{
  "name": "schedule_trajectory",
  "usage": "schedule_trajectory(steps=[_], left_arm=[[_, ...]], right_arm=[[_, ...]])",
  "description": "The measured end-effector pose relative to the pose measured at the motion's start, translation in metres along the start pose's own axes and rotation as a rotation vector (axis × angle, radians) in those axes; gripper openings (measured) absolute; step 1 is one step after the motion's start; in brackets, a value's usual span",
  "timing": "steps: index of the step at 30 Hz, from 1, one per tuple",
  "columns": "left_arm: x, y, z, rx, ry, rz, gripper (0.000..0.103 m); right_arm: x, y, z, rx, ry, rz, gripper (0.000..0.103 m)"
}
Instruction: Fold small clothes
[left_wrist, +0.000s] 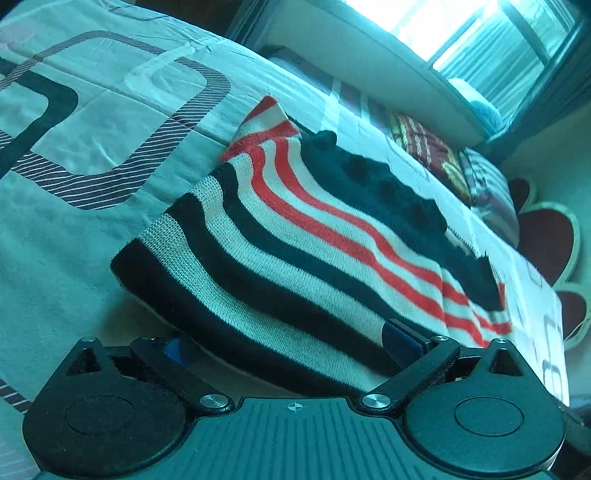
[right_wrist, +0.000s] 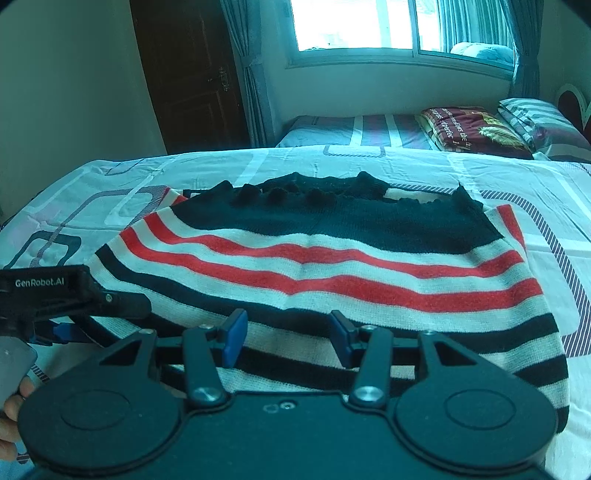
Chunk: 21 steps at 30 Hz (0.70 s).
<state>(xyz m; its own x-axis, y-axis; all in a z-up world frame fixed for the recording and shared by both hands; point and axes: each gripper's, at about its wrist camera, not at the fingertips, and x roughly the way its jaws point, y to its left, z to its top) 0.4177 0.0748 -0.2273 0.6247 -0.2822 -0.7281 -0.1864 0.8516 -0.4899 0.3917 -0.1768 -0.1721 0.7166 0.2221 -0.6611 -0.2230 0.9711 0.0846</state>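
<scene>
Striped knitted sweater (right_wrist: 325, 273), in bands of dark navy, white and red with a dark bobbled yoke, is lying spread flat on the bed, on a pale bedsheet (left_wrist: 110, 122) printed with rounded-rectangle outlines. Its hem is facing me and its neckline is pointing away toward the window. I am reading this as the start of a fold: both tools are sitting at the near hem and no part of the garment is looking doubled over yet.

My right hand-held gripper (right_wrist: 288, 334) is hovering at the hem near its middle, its blue pads standing apart with striped knit showing between them, so I am calling it open and gripping nothing. My left hand-held gripper (left_wrist: 291, 341) is resting at the hem's left corner with its jaws spread wide; the knit is bulging up between them, and one pad is partly buried under the fabric, so I cannot be sure whether it is already under the edge. In the right wrist view that same tool is coming in from the left, beside the sweater's side edge.

Next, I am judging that both pairs of jaws need to be closing on the hem, each catching both layers, before lifting together and carrying the bottom edge toward the neckline. The loose knit is likely sagging between the two grips.
</scene>
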Motion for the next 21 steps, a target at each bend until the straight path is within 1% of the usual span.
schedule_trajectory(steps=[1,2,3,6,10,13,14,15,17,19,21], left_arm=[[-0.001,0.001,0.0,-0.015,-0.009,-0.011,0.1],[0.0,0.001,0.002,-0.032,-0.02,-0.025,0.092],[0.0,0.003,0.003,-0.043,-0.026,-0.037,0.08],[0.006,0.005,0.007,-0.071,-0.033,-0.056,0.08],[0.015,0.005,0.011,-0.074,-0.055,-0.08,0.08],[0.018,0.006,0.012,-0.094,-0.079,-0.096,0.08],[0.019,0.006,0.013,-0.105,-0.085,-0.097,0.074],[0.018,0.008,0.013,-0.114,-0.093,-0.094,0.06],[0.02,0.014,0.015,-0.147,-0.1,-0.097,0.049],[0.022,0.017,0.015,-0.165,-0.103,-0.102,0.048],[0.022,0.016,0.013,-0.169,-0.119,-0.096,0.048]], right_arm=[[0.001,0.001,0.001,-0.009,-0.002,-0.002,0.047],[0.002,0.002,0.001,-0.02,-0.004,-0.005,0.047],[0.002,0.002,0.001,-0.027,-0.009,-0.005,0.047],[0.002,0.003,0.002,-0.035,-0.03,-0.014,0.047],[0.012,0.006,0.005,-0.073,-0.031,-0.037,0.047],[0.015,-0.008,0.014,0.018,-0.052,-0.042,0.047],[0.017,-0.012,0.017,0.039,-0.055,-0.044,0.047],[0.02,-0.014,0.02,0.041,-0.055,-0.05,0.047],[0.024,-0.014,0.026,0.011,-0.062,-0.075,0.047],[0.027,-0.015,0.032,-0.007,-0.07,-0.097,0.047],[0.035,-0.015,0.035,-0.012,-0.053,-0.111,0.046]])
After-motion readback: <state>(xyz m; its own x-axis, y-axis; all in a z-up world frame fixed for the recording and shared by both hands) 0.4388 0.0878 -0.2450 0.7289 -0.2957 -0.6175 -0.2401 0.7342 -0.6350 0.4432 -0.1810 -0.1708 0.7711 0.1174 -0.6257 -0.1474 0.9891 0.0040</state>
